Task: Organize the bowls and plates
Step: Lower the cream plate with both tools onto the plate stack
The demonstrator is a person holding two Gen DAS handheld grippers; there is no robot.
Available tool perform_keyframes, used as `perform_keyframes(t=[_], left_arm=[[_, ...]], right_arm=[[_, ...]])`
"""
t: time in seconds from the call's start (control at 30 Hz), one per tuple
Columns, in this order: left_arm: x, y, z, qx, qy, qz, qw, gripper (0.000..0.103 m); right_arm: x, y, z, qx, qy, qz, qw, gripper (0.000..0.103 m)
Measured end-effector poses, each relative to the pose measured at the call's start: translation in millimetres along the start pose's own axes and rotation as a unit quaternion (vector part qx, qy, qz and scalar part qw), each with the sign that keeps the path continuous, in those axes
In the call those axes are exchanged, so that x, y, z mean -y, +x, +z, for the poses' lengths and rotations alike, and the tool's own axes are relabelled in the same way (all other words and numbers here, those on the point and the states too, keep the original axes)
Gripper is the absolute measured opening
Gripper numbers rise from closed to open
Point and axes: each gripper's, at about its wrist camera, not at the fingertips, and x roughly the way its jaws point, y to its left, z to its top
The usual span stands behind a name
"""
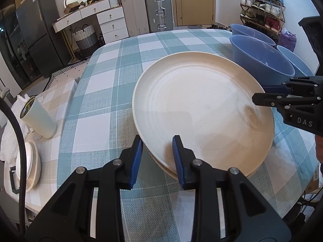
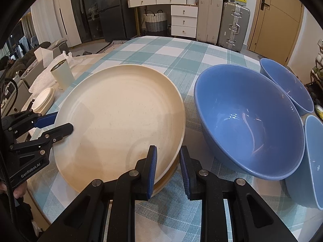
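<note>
A large cream plate (image 1: 201,109) lies on top of another cream plate whose rim (image 1: 167,170) shows beneath it, on the teal checked tablecloth (image 1: 105,92). My left gripper (image 1: 156,157) is open, its jaws straddling the near rim of the top plate. My right gripper (image 2: 167,169) is open too, straddling the plate's (image 2: 121,121) opposite rim. Each gripper shows in the other's view: the right one (image 1: 260,94), the left one (image 2: 60,124). Three blue bowls stand beside the plates: a big one (image 2: 250,121) and two others (image 2: 286,84) (image 2: 313,161).
A pale green cup (image 1: 38,119) and a stack of small cream dishes (image 1: 28,161) sit on a side table to the left. Suitcases (image 1: 147,12), white drawers (image 1: 113,24) and a shoe rack (image 1: 262,6) stand beyond the table.
</note>
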Motion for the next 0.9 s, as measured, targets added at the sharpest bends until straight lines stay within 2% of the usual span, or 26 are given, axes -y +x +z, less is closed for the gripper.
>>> perform_keyframes(t=[0.9], left_arm=[[7.4,15.7,-5.2,-0.017,0.031,0.021,0.9991,0.03]], right_arm=[[-8.4,7.7,-10.3,-0.008,-0.019,-0.018,1.0,0.025]])
